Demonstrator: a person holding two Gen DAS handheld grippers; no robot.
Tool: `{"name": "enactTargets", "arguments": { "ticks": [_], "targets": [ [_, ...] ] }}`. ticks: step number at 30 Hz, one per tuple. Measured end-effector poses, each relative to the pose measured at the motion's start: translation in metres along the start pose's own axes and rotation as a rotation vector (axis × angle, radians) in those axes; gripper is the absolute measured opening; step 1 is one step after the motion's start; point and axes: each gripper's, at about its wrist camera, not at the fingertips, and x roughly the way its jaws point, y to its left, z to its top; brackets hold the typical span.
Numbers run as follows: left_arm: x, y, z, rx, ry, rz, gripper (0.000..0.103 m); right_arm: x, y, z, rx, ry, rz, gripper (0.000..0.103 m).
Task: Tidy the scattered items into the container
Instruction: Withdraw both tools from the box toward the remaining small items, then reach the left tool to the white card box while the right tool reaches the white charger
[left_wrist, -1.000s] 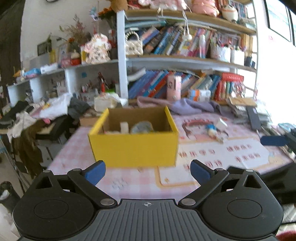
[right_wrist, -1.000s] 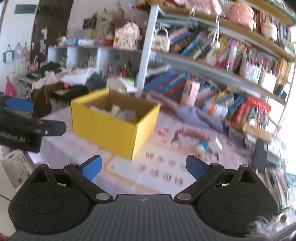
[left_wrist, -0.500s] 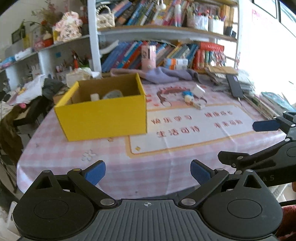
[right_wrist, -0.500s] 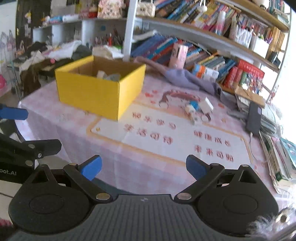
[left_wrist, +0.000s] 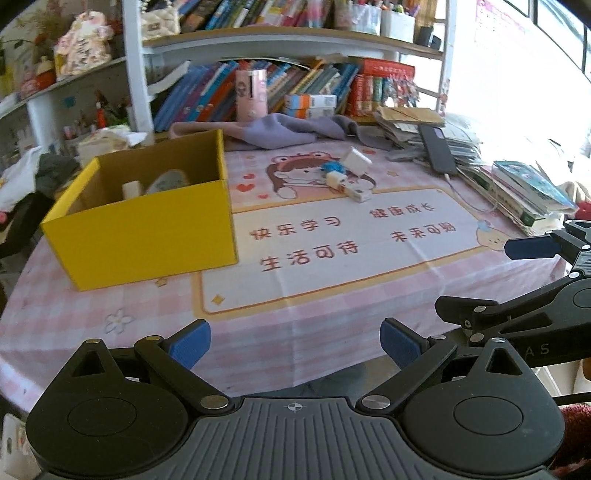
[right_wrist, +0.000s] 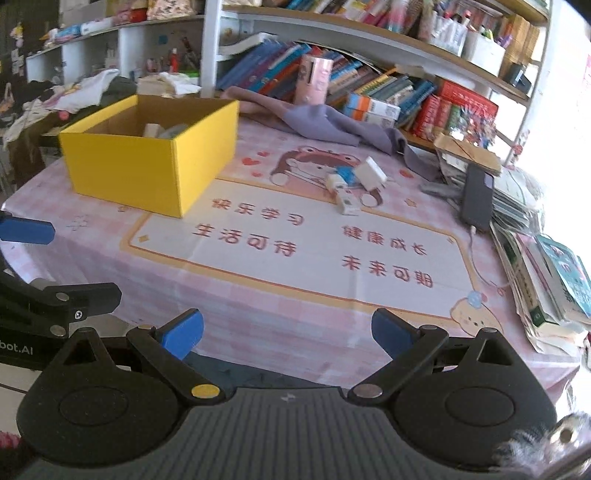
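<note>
Grippers, two: the left gripper (left_wrist: 295, 345) and right gripper (right_wrist: 287, 334) both hang at the near table edge, blue pads spread wide, nothing between them. One yellow box (left_wrist: 147, 218) stands ahead and left of both tools, open-topped, with two pale items inside. About four small items lie clustered on the tablecloth (left_wrist: 332, 258), ahead and slightly right, well apart from either tool: a white block (right_wrist: 371, 172), a blue piece (right_wrist: 345, 172), a small cube (right_wrist: 334, 182) and a flat white piece (right_wrist: 347, 202). The left view shows the right gripper's arm at its right edge; the right view shows the left tool's blue pad (right_wrist: 26, 229) at its left edge.
</note>
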Motion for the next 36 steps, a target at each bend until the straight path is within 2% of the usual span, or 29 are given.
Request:
{"name": "enactTargets", "arguments": {
  "ticks": [10, 21, 29, 36],
  "targets": [
    [0.032, -0.022, 0.020, 0.068, 0.026, -0.052, 0.100, 0.016, -0.032, 0.005, 0.053, 0.023, -0.043, 0.099],
    [0.069, -0.034, 0.047, 0.095, 0.048, -0.078, 0.100, 0.047, -0.062, 0.024, 0.080, 0.045, -0.060, 0.099],
    [0.097, -0.048, 0.078, 0.086, 0.019, -0.108, 0.100, 0.066, -0.092, 0.047, 0.075, 0.023, -0.079, 0.098],
    [0.124, -0.067, 0.107, 0.064, 0.022, -0.092, 0.100, 0.088, -0.131, 0.069, 0.063, 0.015, -0.070, 0.098]
  ]
}}
